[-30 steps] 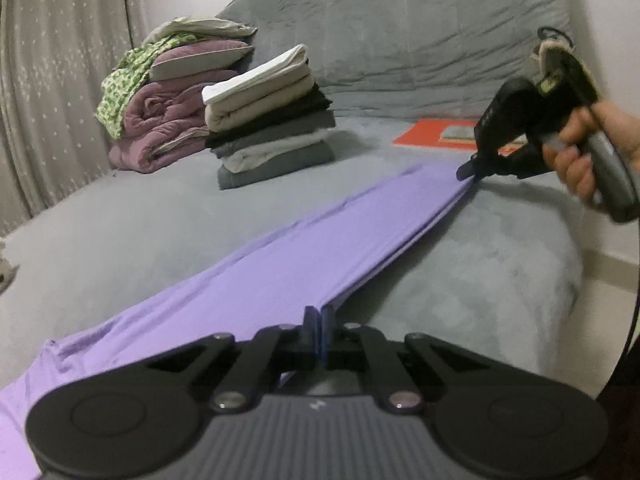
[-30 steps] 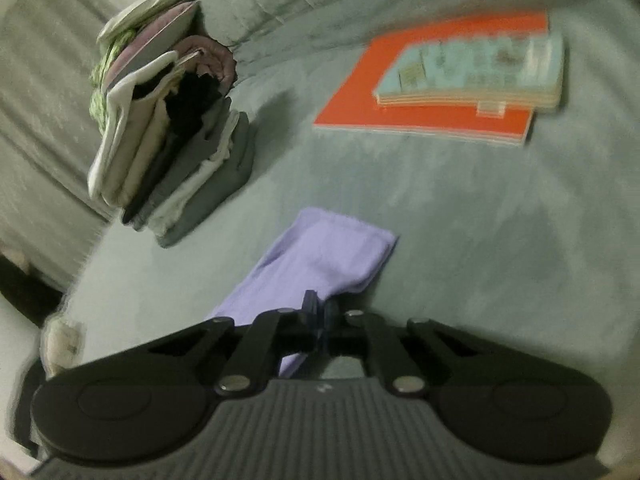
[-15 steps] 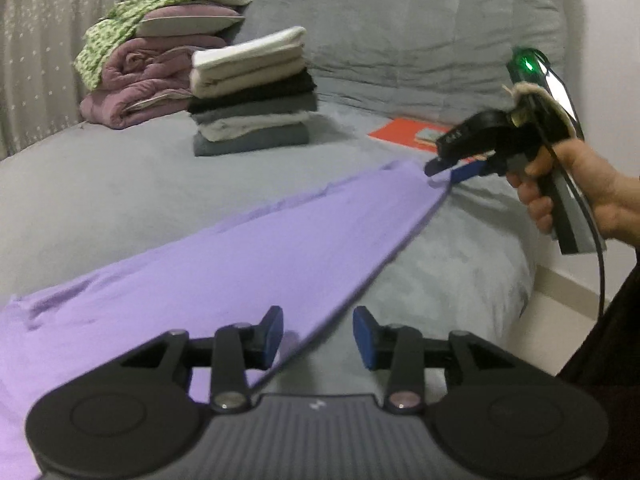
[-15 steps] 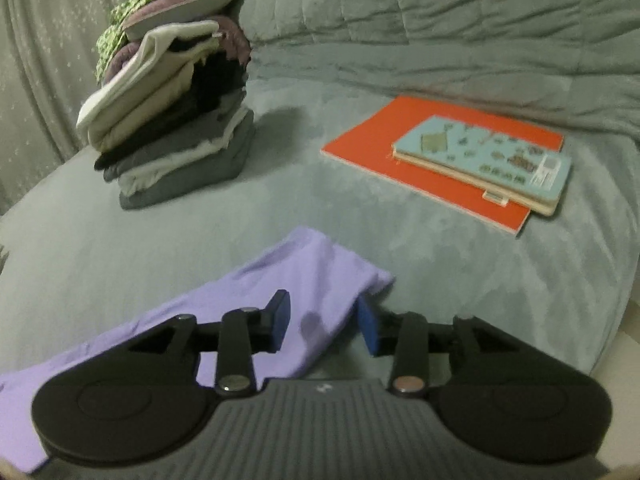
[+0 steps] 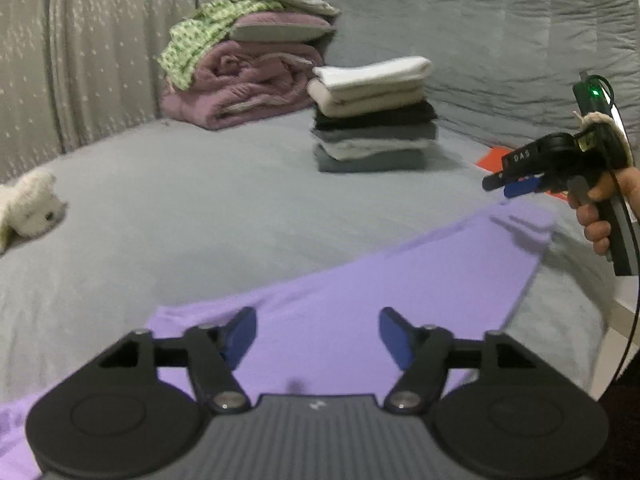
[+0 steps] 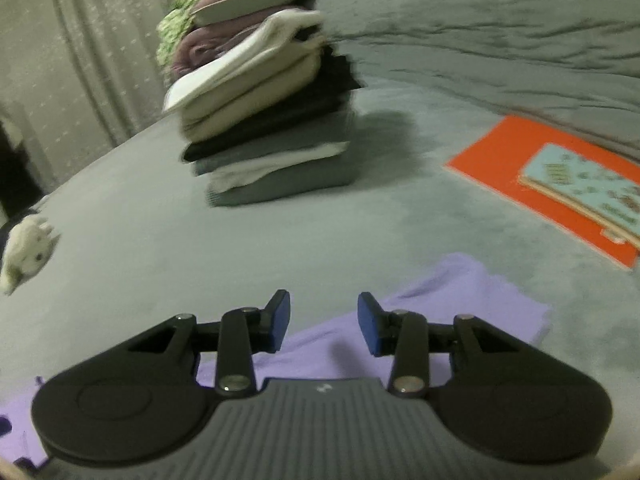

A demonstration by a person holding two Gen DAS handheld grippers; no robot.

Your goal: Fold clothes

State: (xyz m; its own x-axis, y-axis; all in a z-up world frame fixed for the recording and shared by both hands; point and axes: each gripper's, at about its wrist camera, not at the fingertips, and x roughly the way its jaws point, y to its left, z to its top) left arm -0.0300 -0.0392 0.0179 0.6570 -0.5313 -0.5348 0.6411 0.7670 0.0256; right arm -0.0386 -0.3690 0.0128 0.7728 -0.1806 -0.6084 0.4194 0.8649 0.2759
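A long purple garment (image 5: 400, 280) lies flat on the grey bed, folded into a narrow strip. My left gripper (image 5: 314, 334) hovers over its near end, open, with nothing between the blue pads. My right gripper (image 6: 324, 320) is open above the garment's far end (image 6: 460, 292). The left wrist view also shows the right gripper (image 5: 508, 184), held by a hand (image 5: 600, 216) just above that far end.
A stack of folded clothes (image 5: 372, 116) stands mid-bed, with a heap of pink blankets (image 5: 244, 80) behind it. An orange book with a pale blue one on top (image 6: 560, 184) lies to the right. A white plush toy (image 5: 28, 208) rests at left. The bed edge drops off at right.
Both grippers were shut on the stretched purple garment's ends; they have opened, let it drop flat on the bed, and lifted slightly away.
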